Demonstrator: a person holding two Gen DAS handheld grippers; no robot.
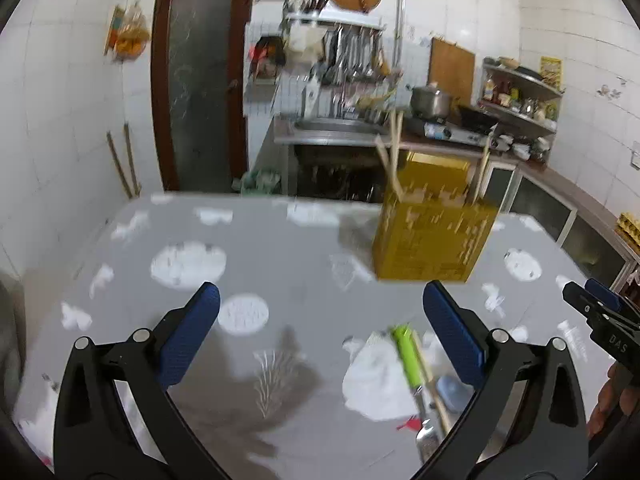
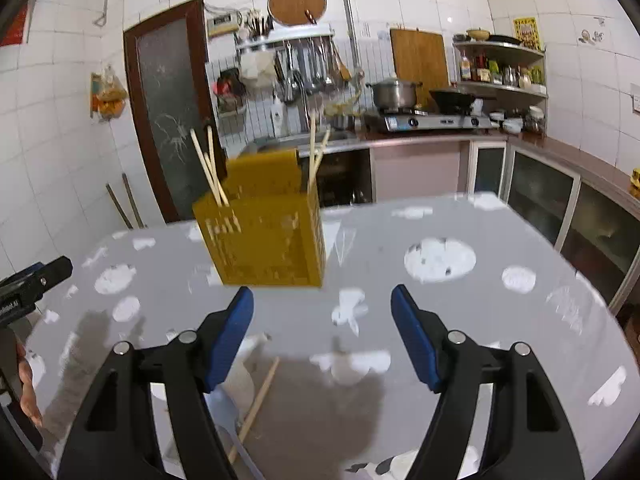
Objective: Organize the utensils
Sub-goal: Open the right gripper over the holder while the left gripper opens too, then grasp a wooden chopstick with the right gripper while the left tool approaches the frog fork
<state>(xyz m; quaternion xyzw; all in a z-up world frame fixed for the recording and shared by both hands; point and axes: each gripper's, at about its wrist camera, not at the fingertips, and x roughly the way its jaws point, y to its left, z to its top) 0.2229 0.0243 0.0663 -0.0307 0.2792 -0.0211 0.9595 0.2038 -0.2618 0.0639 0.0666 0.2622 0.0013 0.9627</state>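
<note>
- On the grey tablecloth (image 1: 280, 248) printed with white blots and sprigs, a mustard-yellow perforated plastic utensil holder (image 1: 432, 236) stands upright, boxy and slotted, well beyond both grippers.
- Several pale wooden chopsticks (image 2: 210, 168) lean out of the holder's top at either end; nothing else shows inside it.
- Between the left gripper (image 1: 320, 336) and its right-hand pad lies a loose cluster: a lime-green-handled metal utensil (image 1: 410, 360), a single wooden chopstick (image 1: 430, 384) just beside it, and a pale blue plastic piece (image 1: 452, 392), all over a white blot of the cloth.
- Left gripper: black frame, ribbed blue pads, jaws spread wide and holding nothing.
- Right gripper (image 2: 322, 336): same build, jaws likewise spread apart and empty, above one wooden chopstick lying slanted on the cloth.
- Each gripper's black tip shows at the edge of the other's view.
- Behind the table: a steel sink counter (image 2: 320, 140), a hanging rack of ladles (image 2: 308, 60), a lidded steel pot (image 2: 394, 92) on a gas stove, a round wooden board (image 2: 297, 2) on the white-tiled wall, and a dark-framed glass door (image 2: 172, 108).
</note>
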